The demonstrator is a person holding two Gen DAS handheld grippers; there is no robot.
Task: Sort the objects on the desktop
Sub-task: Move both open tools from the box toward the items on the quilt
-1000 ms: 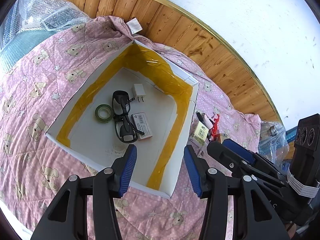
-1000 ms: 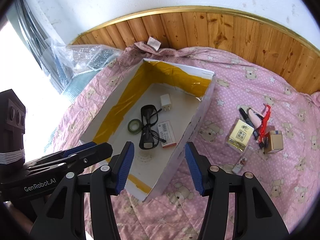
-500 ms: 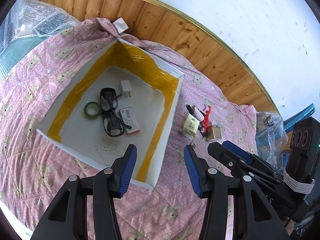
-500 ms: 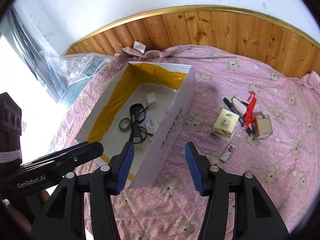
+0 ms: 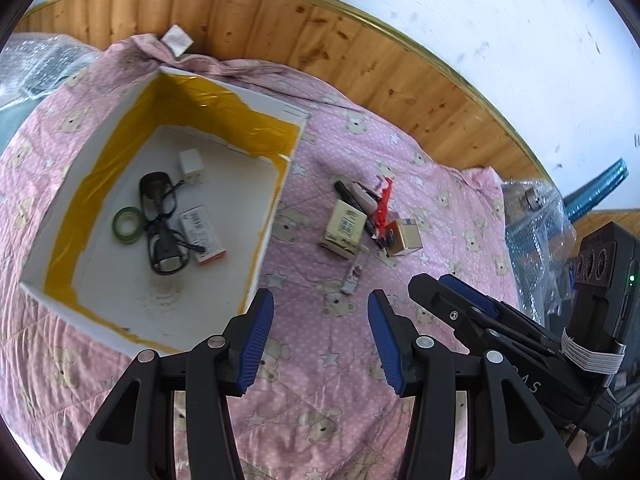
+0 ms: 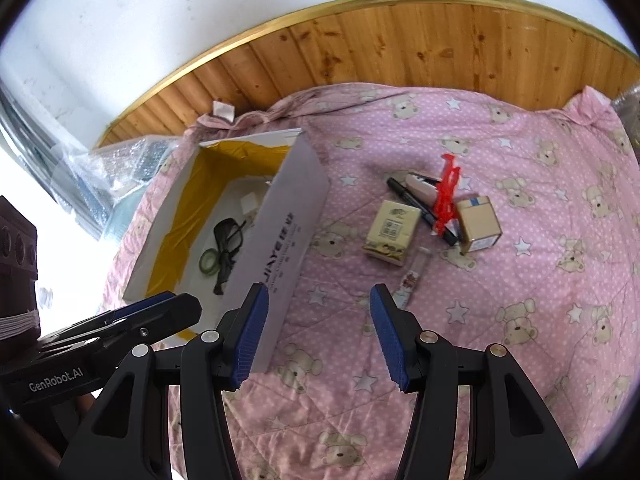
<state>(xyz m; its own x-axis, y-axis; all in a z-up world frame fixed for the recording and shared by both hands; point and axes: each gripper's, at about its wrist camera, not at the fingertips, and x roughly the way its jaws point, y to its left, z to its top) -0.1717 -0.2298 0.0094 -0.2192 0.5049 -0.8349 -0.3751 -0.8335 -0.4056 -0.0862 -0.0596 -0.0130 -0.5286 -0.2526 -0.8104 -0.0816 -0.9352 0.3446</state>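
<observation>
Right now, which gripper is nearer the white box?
Left. Left gripper hangs just off the white box's near corner; right gripper sits farther right, over the quilt.

The black left gripper with ribbed blue pads [image 5: 321,334] hangs in the air, jaws spread wide and holding nothing. The matching black right gripper with blue pads [image 6: 319,332] is likewise wide apart and empty, just beside it.
</observation>
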